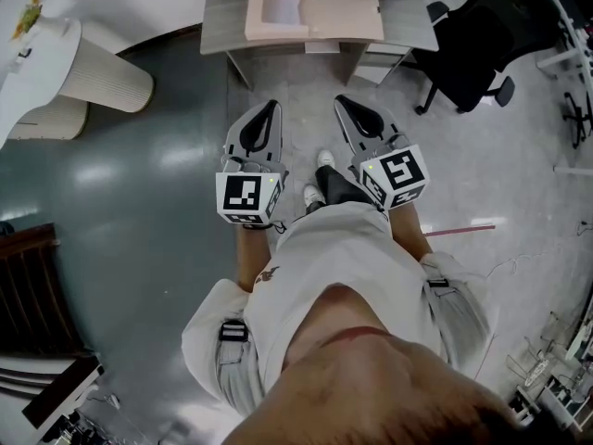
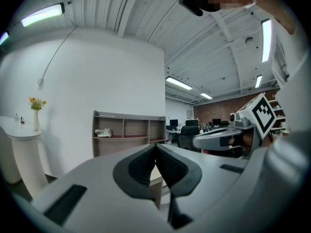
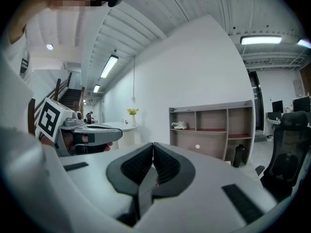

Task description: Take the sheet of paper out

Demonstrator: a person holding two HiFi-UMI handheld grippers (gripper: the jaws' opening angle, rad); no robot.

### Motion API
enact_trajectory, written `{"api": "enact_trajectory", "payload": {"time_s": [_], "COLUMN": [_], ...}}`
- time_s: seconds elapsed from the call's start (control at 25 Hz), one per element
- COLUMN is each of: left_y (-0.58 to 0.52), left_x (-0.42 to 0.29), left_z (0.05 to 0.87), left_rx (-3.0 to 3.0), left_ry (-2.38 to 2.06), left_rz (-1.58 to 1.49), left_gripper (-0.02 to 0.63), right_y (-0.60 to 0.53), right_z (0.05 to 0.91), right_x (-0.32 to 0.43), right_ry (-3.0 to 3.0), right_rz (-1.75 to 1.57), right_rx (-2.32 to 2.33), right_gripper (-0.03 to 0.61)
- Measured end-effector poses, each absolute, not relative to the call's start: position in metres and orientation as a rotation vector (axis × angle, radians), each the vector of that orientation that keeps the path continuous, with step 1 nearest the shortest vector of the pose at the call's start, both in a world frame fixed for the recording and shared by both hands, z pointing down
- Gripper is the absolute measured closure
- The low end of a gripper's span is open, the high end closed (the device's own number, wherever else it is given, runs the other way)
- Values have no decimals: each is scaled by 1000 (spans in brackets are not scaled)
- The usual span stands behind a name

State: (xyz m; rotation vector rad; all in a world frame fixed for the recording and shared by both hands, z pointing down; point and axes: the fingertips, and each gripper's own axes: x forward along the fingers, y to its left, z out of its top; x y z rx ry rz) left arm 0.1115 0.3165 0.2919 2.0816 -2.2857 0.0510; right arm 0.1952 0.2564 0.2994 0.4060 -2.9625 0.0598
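On a grey desk point(image 1: 222, 19) ahead lies a pale pink file case point(image 1: 345, 12). Its left half is open and shows a white sheet of paper point(image 1: 281, 6). Both grippers are held level in front of the person's body, well short of the desk and pointing toward it. My left gripper point(image 1: 270, 108) has its pads point(image 2: 146, 165) meeting at the tip, with nothing between them. My right gripper point(image 1: 342, 101) is likewise shut and empty, its pads point(image 3: 164, 164) pressed together. Each gripper shows in the other's view, the right gripper point(image 2: 228, 137) and the left gripper point(image 3: 90, 132).
A black office chair point(image 1: 468, 40) stands right of the desk. A white round pedestal table point(image 1: 56, 63) is at the left, dark wooden furniture point(image 1: 28, 286) at lower left. A red stick point(image 1: 460, 229) lies on the floor. A shelf unit point(image 3: 214, 127) lines the far wall.
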Motion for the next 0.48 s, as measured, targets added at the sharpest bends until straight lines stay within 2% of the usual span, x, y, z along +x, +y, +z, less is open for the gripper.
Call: {"api": "enact_trajectory", "payload": {"time_s": [0.48], "left_y": [250], "left_x": [63], "left_z": [299], "left_rx": [2038], "left_ry": [-2317], "left_rz": [80], "left_gripper": [594], "right_y": [189], "right_z": [306], "right_x": [140], "right_ry": [-2971], "right_rz": [49], "right_rx": [336], "right_gripper": [558]}}
